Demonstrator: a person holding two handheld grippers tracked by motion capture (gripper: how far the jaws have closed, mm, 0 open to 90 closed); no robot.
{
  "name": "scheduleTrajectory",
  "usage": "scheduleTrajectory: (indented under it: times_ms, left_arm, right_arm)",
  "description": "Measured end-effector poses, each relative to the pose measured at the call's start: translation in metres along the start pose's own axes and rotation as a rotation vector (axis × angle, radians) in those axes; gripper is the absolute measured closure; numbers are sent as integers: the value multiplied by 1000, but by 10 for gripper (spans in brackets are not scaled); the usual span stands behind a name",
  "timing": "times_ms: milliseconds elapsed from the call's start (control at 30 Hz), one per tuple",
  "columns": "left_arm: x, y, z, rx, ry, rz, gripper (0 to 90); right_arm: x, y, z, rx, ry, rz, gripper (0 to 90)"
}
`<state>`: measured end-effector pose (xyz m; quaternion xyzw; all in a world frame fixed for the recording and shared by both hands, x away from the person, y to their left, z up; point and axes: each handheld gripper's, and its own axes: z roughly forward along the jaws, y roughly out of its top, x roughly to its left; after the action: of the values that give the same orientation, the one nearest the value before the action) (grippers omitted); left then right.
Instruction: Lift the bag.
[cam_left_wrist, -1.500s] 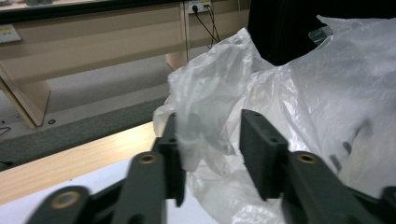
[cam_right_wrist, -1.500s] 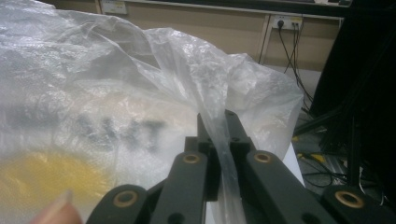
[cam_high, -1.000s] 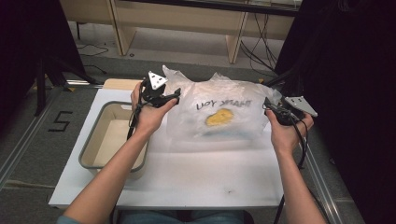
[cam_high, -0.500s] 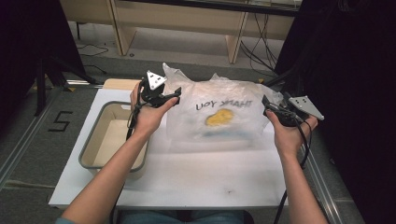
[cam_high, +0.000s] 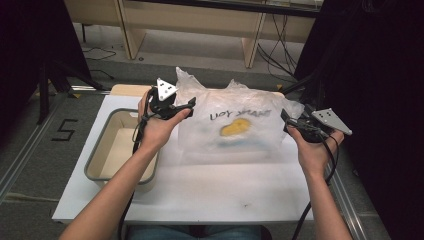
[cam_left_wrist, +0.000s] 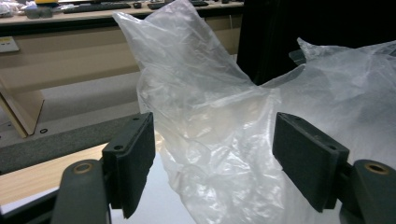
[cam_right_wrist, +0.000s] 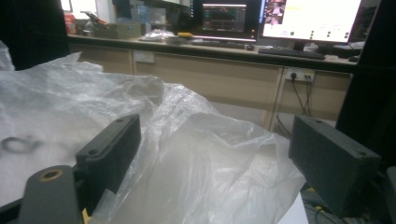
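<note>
Table: a white table top (cam_high: 210, 192), the person's forearms come in from the near edge
Plastic bag: a large clear plastic bag (cam_high: 235, 127) lies on the far half of the table, between the two grippers; it is crumpled, and one corner of it stands up at its far left
Writing on bag: dark hand-written letters on the upper face of the bag, I cannot read them
Inside the bag: a yellow object (cam_high: 236, 127) shows through the plastic near the middle of the bag; what it is I cannot tell
Left gripper: the left gripper (cam_high: 187, 103) is held in the left hand (cam_high: 157, 127) at the left edge of the bag, just beside the raised corner; its grey three-cornered plate points up
Left gripper state: in the left gripper view the two black jaws are wide apart, the crumpled plastic is seen between them and beyond them, and the pads do not press on it
Right gripper: the right gripper (cam_high: 286, 116) is held in the right hand (cam_high: 314, 150) at the right edge of the bag, with its jaws pointing toward the plastic
Right gripper state: in the right gripper view the jaws are also wide apart; the folds of the bag lie between them, the plastic is near the left pad, but nothing is clamped
Tray: a shallow beige tray with a grey rim (cam_high: 97, 155) stands on the left part of the table, beside the bag and under the left forearm
</note>
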<state>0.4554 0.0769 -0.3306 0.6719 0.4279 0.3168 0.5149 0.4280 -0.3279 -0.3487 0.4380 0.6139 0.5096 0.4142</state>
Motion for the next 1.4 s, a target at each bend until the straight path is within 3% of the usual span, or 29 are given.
scheduleTrajectory:
  times_ms: [200,500,833,900,1033,1167,1400]
  left_arm:
    - [-9,-4,-14,0,-34,15,281]
    - [-17,-9,-34,-10,-65,42,271]
    - [-12,-10,-36,-14,-49,36,265]
    - [-10,-10,-35,-10,-44,37,265]
    - [-6,-11,-26,-8,10,45,331]
    - [-1,-12,-13,-2,49,41,380]
    - [-3,-10,-7,-11,54,31,284]
  right_arm:
    - [2,-4,-19,1,52,2,186]
    - [3,-17,-38,47,87,-2,180]
    - [4,-16,-40,53,82,-23,188]
    - [5,-16,-37,58,80,-32,230]
    - [6,-18,-30,69,57,-50,574]
    - [6,-19,-19,90,41,-33,797]
    - [6,-17,15,133,-28,16,838]
